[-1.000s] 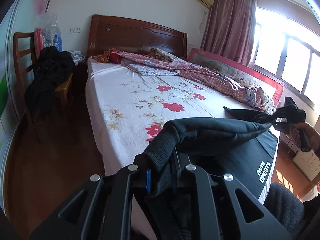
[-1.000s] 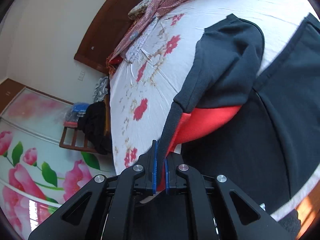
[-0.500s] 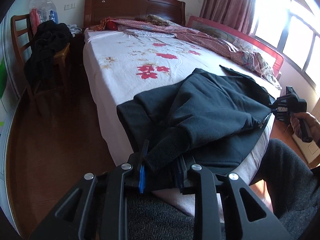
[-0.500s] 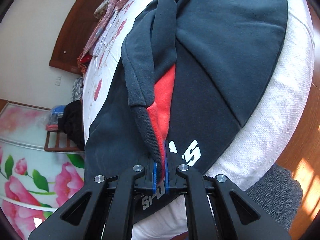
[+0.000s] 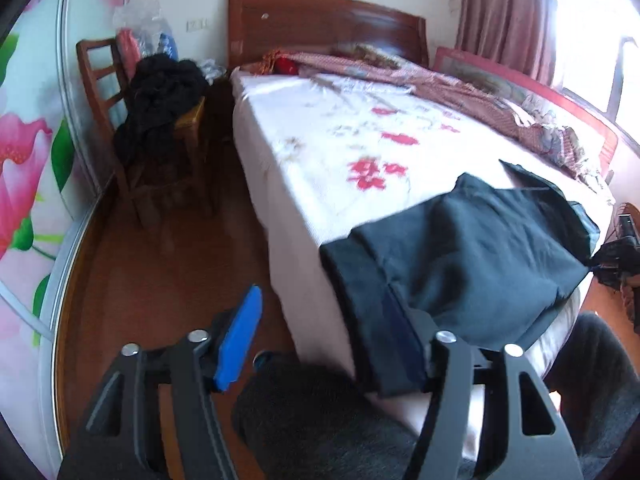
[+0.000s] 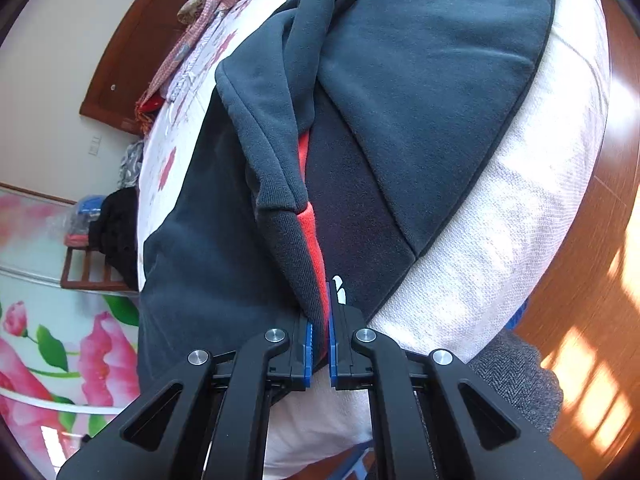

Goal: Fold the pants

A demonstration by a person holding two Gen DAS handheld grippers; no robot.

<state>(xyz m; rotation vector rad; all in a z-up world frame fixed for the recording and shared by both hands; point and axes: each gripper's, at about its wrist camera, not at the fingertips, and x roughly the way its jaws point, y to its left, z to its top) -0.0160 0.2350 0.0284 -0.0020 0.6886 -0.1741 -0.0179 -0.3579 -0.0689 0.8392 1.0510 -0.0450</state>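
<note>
**Inspector:** While the left wrist view takes in the whole room, what does it give that the right one lacks?

**Assistant:** It shows the bed (image 5: 304, 184) end to end, the wooden headboard (image 5: 320, 20), a chair (image 5: 108, 92) heaped with dark clothes, and the curtain (image 5: 504, 12) by the window. The pants (image 5: 472, 264) lie folded across the foot of the mattress, one edge hanging over the side. The right gripper (image 5: 612, 260) appears only small at the far right edge, at a pinched corner of the cloth.

**Inspector:** And the right wrist view?

**Assistant:** Close detail: a ribbed cuff (image 6: 296, 256) with a red lining, and white lettering partly hidden behind the blue pads (image 6: 307, 348).

**Inspector:** State of the right gripper (image 6: 320, 344)?

**Assistant:** Clenched on the cuff; cloth runs down between the pads. It points steeply down at the mattress edge.

**Inspector:** The left gripper (image 5: 332, 344)?

**Assistant:** Jaws stand wide and are opening. The left blue pad (image 5: 240, 340) is clear of the fabric; the hanging edge of the pants lies against the right finger, whose pad is hidden. Nothing is pinched. It tilts down past the bed's corner, over the person's grey-clad knee (image 5: 320, 420).
</note>
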